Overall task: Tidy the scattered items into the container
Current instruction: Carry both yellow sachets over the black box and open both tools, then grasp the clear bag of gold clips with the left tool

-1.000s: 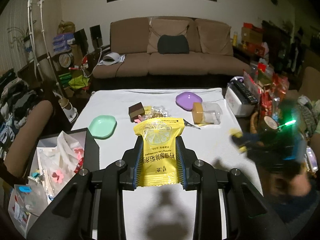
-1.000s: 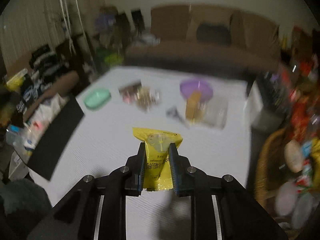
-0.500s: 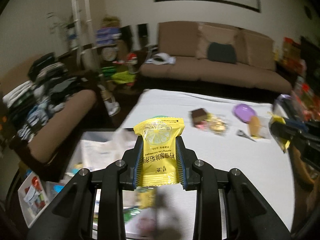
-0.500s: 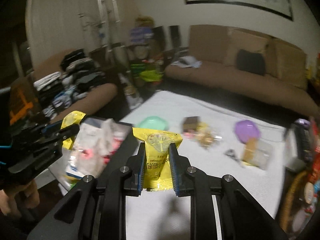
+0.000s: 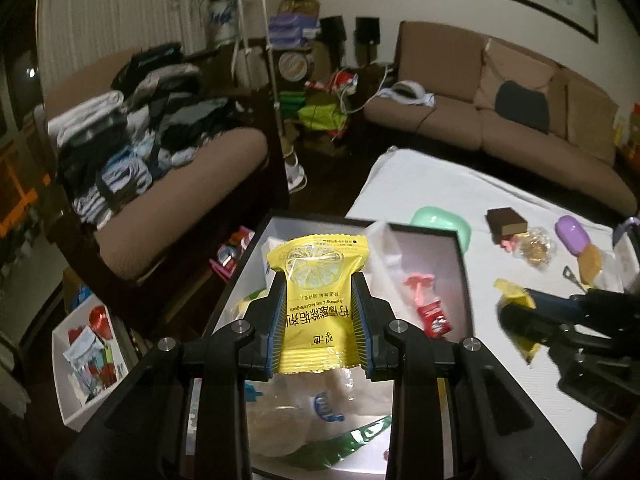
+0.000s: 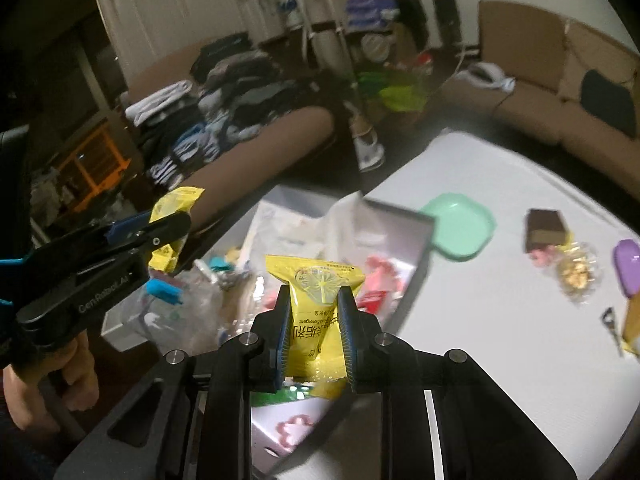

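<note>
My left gripper (image 5: 320,292) is shut on a yellow lemon-print sachet (image 5: 318,280) and hangs over the open dark-rimmed container (image 5: 424,233), which holds plastic bags and small packets. My right gripper (image 6: 314,300) is shut on a second yellow sachet (image 6: 316,280), also above the container (image 6: 416,220), near its table-side wall. Each gripper shows in the other's view: the right gripper (image 5: 516,312) with its sachet at the right, the left gripper (image 6: 168,228) at the left. On the white table lie a green plate (image 6: 460,228), a brown block (image 6: 546,228), a purple dish (image 6: 628,268) and a clear bag of golden bits (image 6: 576,274).
The container stands off the table's left end, next to a brown armchair (image 5: 192,184) piled with folded clothes. A white bin (image 5: 88,344) of small items sits on the floor at the left. A brown sofa (image 5: 520,120) runs behind the table. A hand (image 6: 52,380) grips the left tool.
Both grippers have swung left from over the white table to above the container, each still holding its yellow sachet. The table items now lie off to the right.
</note>
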{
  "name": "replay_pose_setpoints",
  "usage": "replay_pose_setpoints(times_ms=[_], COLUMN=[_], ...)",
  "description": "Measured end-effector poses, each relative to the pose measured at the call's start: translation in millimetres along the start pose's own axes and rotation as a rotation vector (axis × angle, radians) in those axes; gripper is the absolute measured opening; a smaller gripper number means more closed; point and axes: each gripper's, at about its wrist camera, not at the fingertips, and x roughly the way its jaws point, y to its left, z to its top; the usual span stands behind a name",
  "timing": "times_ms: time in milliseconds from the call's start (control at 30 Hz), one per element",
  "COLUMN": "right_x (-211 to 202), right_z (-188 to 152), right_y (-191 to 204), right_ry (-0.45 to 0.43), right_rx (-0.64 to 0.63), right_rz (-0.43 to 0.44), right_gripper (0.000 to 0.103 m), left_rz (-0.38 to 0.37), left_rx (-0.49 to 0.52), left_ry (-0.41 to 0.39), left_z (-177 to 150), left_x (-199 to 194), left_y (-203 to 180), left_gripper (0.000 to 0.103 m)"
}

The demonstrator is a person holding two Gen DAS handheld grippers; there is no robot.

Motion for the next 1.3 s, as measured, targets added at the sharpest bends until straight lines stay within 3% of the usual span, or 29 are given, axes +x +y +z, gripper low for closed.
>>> replay_pose_setpoints(times_ms=[233,267,300,333,367,400,567,667,800,900,1033,1100,1167,1233,1300], right_x=[18,18,14,11,6,-2,-37,-65,-106,-134,-164,-181,-194,-201,-199], right_z=[-3,-3,-4,-4,-5,-5,-10,-26,-63,-94,-130,-149,-169,-189,-198], right_y=[11,11,8,7,5,2,-20,-51,-124,-185,-240,-266,-291,-317,-338], right_ry=[0.034,0.039,0.038,0.027,0.009,-0.014,-0.064,-0.083,-0.095,-0.056,-0.002,-0.014,-0.063,-0.086,-0.048], right_rx=[-0.020,-0.021,-0.017,-0.015,-0.018,-0.019,-0.009,0.000,0.103,0.197,0.200,0.241,0.325,0.431,0.505], right_rz=[0.077,0.076,0.071,0.062,0.059,0.063,0.009,-0.070,-0.192,-0.290,-0.446,-0.485,-0.487,-0.501,-0.504], right_gripper=[0.029,0.047,0.062,0.084,0.087,0.087,0.087,0.087,0.087,0.087,0.087,0.087,0.087,0.087,0.087], left_rz=[-0.010,-0.005,0.006,0.024,0.041,0.050,0.059,-0.005,-0.125,-0.213,-0.367,-0.467,-0.503,-0.509,-0.498], left_rx=[-0.033,-0.038,-0.047,-0.057,-0.066,-0.071,-0.074,-0.074,-0.002,0.102,0.238,0.289,0.303,0.293,0.249], left_ry=[0.029,0.038,0.050,0.054,0.047,0.027,-0.004,-0.016,0.015,0.039,0.091,0.108,0.150,0.215,0.218], left_z=[-3,-3,-2,-1,0,1,8,11,10,1,-17,-24,-25,-19,-7], left_x=[5,5,5,4,1,-5,-22,-31,-30,-27,-6,21,56,104,149], left_y=[13,14,15,17,19,19,14,-4,-60,-125,-227,-281,-322,-362,-391], left_gripper=[0.030,0.036,0.051,0.062,0.083,0.090,0.097,0.102,0.103,0.103,0.103,0.103,0.103,0.103,0.103])
